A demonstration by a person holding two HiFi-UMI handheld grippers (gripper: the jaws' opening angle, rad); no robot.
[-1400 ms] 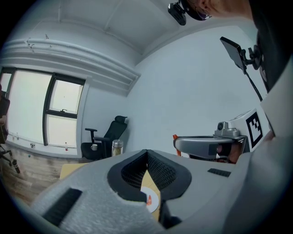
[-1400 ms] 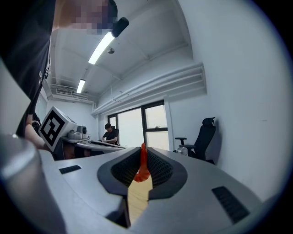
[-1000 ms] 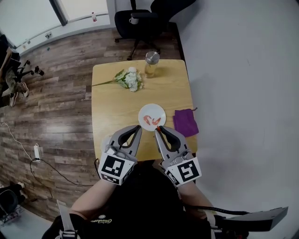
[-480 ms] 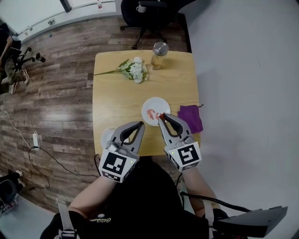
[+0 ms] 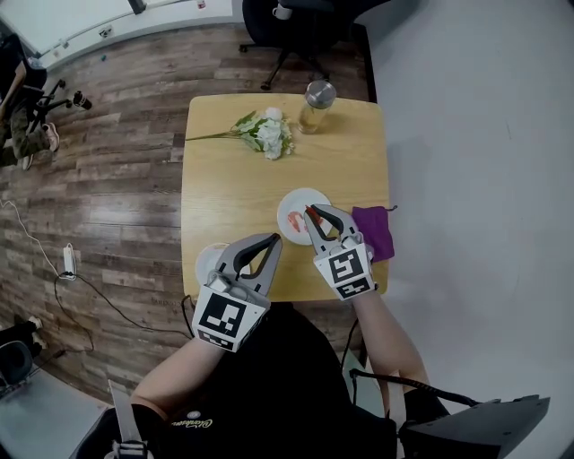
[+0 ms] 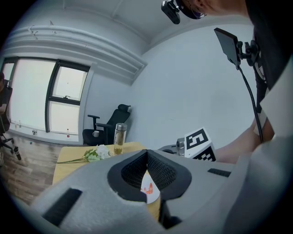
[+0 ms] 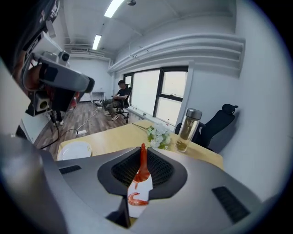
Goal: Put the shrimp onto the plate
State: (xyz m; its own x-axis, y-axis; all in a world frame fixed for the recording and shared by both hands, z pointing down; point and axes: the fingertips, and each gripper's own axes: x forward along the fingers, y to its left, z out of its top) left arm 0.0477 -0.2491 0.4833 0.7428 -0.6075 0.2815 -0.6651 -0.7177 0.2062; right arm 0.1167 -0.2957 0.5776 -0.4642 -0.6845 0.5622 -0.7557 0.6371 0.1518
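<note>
A small white plate (image 5: 300, 198) lies on the wooden table, right of middle, with one orange shrimp (image 5: 293, 221) on it. My right gripper (image 5: 310, 213) hangs over the plate's near edge, shut on a second red shrimp (image 7: 142, 165) that stands upright between the jaws. In the right gripper view the plate (image 7: 145, 186) and the lying shrimp (image 7: 135, 199) show below the jaws. My left gripper (image 5: 273, 240) is shut with nothing in it, above the table's front, left of the plate. Through its jaws (image 6: 146, 153) I glimpse the plate (image 6: 149, 181).
A second white plate (image 5: 209, 260) sits at the front left, partly under my left gripper. A purple cloth (image 5: 378, 230) lies right of the plate. White flowers (image 5: 267, 133) and a glass bottle (image 5: 317, 94) stand at the far side. An office chair (image 5: 300, 22) is beyond the table.
My right gripper has moved forward with the red shrimp, from the table's front edge to over the plate. The left gripper has stayed near the front.
</note>
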